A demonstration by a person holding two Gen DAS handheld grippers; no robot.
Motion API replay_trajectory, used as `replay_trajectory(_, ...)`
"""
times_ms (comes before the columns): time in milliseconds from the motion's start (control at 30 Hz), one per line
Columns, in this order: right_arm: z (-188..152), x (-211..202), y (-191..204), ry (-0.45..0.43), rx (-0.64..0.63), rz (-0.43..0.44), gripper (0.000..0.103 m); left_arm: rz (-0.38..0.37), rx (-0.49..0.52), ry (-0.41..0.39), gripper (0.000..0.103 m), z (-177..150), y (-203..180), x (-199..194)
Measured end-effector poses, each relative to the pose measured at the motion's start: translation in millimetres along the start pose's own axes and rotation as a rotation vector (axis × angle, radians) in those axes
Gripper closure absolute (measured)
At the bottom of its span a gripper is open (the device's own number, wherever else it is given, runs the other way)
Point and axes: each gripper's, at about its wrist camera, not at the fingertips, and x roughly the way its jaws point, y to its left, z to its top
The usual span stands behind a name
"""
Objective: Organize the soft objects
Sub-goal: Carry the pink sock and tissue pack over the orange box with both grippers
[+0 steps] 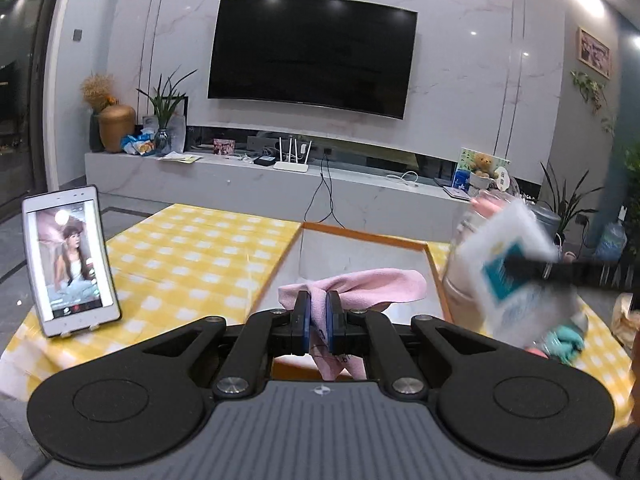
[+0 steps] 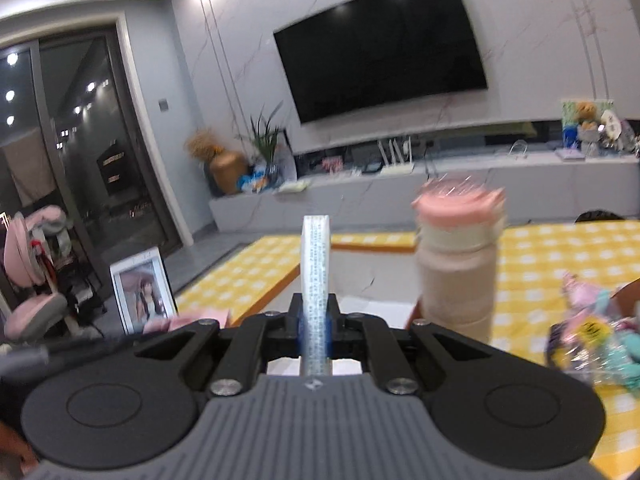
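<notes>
Our left gripper (image 1: 318, 322) pinches the pink cloth (image 1: 360, 286), which trails forward over the tray (image 1: 362, 236) just ahead; our right gripper (image 2: 315, 326) clamps a flat white packet (image 2: 316, 256) standing upright, edge-on.

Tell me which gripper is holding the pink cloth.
The left gripper is clamped on the pink cloth. The right gripper instead grips a thin white printed packet.

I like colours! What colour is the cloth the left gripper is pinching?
Pink. The cloth shows best in the left wrist view, clamped in the left gripper.
</notes>
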Motion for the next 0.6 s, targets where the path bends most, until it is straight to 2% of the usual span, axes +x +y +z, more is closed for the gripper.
replay_trajectory(167,-8.0,47.9,4.6,0.087,0.007,-0.031,0.096,0.006,0.024,0.049,0.095,21.5,6.7,49.3)
replay_trajectory(267,-13.7,70.0,2.2,0.130,0.014,-0.053,0.096,0.029,0.037,0.125,0.095,25.9,7.8,85.4)
replay_trajectory(333,-17.7,81.8,2.4,0.158,0.011,-0.062,0.096,0.007,0.066,0.174,0.095,27.1,6.1,108.7)
replay_trajectory(467,-28.6,102.8,4.7,0.221,-0.009,-0.071,0.096,-0.012,0.098,0.284,0.095,10.2,5.5,142.6)
replay_trajectory(600,-39.9,121.6,4.5,0.288,-0.024,-0.121,0.096,-0.015,0.115,0.360,0.095,-4.4,5.1,161.0)
